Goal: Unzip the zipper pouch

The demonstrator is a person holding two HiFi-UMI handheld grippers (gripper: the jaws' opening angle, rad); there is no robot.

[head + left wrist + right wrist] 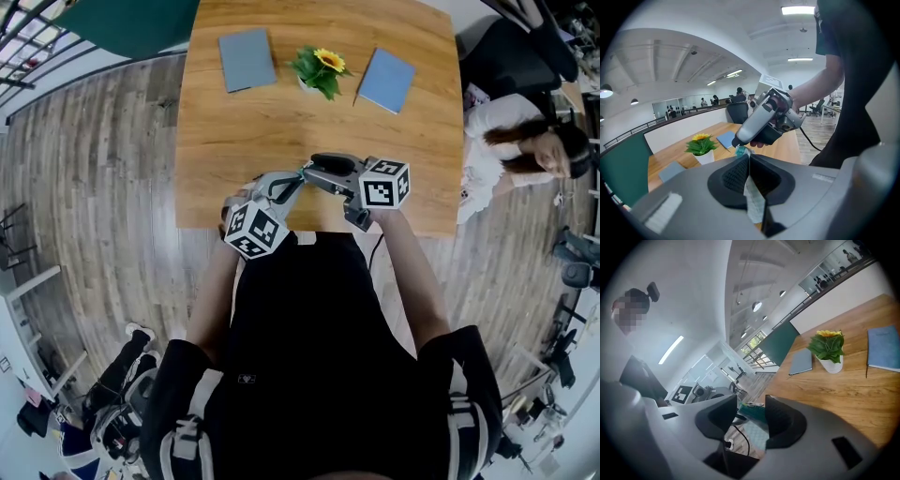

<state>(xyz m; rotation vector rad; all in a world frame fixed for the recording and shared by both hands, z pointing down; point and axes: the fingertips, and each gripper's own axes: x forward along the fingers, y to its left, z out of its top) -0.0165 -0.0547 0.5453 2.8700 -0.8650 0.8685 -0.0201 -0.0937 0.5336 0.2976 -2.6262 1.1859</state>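
step: unzip | pouch (753,202): in air over table's (281,122) near edge | left gripper (748,161): jaws pressed flat on pouch edge | right gripper (751,420): jaws narrowed onto teal zip end (749,411) | method: hold left fixed, draw right along zip line, keep taut

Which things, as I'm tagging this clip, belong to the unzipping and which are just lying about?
In the job: zipper pouch; left gripper, jaws shut on it; right gripper, gripping its teal zipper end.
Lying about: potted sunflower; two blue notebooks; wooden table under them.
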